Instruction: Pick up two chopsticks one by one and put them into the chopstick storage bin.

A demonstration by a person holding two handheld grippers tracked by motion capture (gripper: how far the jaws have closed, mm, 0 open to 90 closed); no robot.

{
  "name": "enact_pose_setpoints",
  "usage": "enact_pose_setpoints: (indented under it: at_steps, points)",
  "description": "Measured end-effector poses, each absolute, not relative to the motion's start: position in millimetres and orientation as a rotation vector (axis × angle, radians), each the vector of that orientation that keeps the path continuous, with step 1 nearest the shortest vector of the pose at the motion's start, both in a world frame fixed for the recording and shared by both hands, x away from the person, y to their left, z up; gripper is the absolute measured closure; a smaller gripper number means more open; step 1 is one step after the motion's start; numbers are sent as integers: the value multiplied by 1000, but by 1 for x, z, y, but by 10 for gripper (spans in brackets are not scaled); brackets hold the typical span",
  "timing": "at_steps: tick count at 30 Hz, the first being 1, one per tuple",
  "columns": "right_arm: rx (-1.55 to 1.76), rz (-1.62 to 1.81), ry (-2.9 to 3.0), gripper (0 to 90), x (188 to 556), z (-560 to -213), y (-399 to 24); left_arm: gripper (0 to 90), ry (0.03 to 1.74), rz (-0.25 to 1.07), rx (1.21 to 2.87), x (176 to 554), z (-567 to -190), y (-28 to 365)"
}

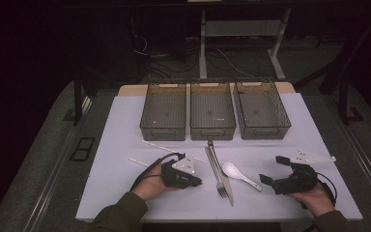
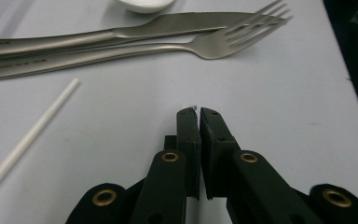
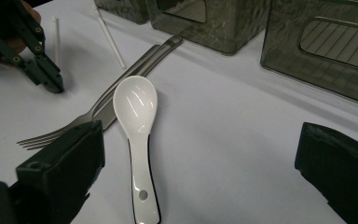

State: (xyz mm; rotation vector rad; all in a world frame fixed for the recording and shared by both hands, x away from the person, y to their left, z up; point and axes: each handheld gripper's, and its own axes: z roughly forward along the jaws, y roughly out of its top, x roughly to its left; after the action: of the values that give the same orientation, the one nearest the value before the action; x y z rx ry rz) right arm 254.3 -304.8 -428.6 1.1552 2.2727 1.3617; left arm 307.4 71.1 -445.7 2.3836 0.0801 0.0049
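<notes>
My left gripper (image 1: pixel 198 181) lies low over the white table, jaws shut with nothing between them; its tips (image 2: pixel 197 112) point toward a steel fork (image 2: pixel 214 44) and knife (image 2: pixel 177 25) lying side by side. A thin white stick (image 2: pixel 28 135) lies to one side of those jaws. Mid-table, right of the fork (image 1: pixel 216 174) and knife (image 1: pixel 227 186), rests a white ceramic spoon (image 1: pixel 240 174). My right gripper (image 1: pixel 272 169) stands open at the right, its jaws wide apart and aimed at the spoon (image 3: pixel 137 107), not touching it. The left gripper (image 3: pixel 51 81) also appears beyond the fork (image 3: pixel 51 135).
Three dark mesh baskets (image 1: pixel 163 126), (image 1: pixel 212 129), (image 1: pixel 263 129) stand in a row at the back of the table. Two white sticks (image 1: pixel 166 147), (image 1: pixel 139 162) lie left of the cutlery. The table's front edge runs just below both hands.
</notes>
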Motion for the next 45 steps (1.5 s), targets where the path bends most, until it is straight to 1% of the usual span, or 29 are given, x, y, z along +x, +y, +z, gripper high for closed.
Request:
enact_pose_setpoints:
  at_steps: [5,16,20,23,25,27,31,37,42,45]
  points:
    - [1155,1361,2273,14,254,-429,-305,861,103,37,2393,318,-445,66]
    - [1160,1362,2273,14,254,-429,-305,864,239,79,2373,342,-446,54]
    - [1160,1363,2274,14,254,-428,-305,862,243,80,2364,345,-447,55]
    - [1155,1364,2274,14,254,-428,-305,751,249,77,2350,343,-443,59]
    - [1156,1365,2273,14,254,-428,-306,722,247,79,2341,343,-437,66]
    - [1155,1367,2271,14,254,-428,-306,702,263,74,2313,340,-428,77]
    - [1157,1368,2271,14,254,-428,-305,699,264,106,2329,337,-417,103]
    - [1155,1361,2275,14,254,-429,-305,703,391,187,2327,339,-411,163]
    - [1155,1359,2276,14,254,-429,-305,706,539,228,2338,345,-416,215]
    - [1158,1360,2275,14,254,-429,-305,736,640,258,2329,349,-420,243]
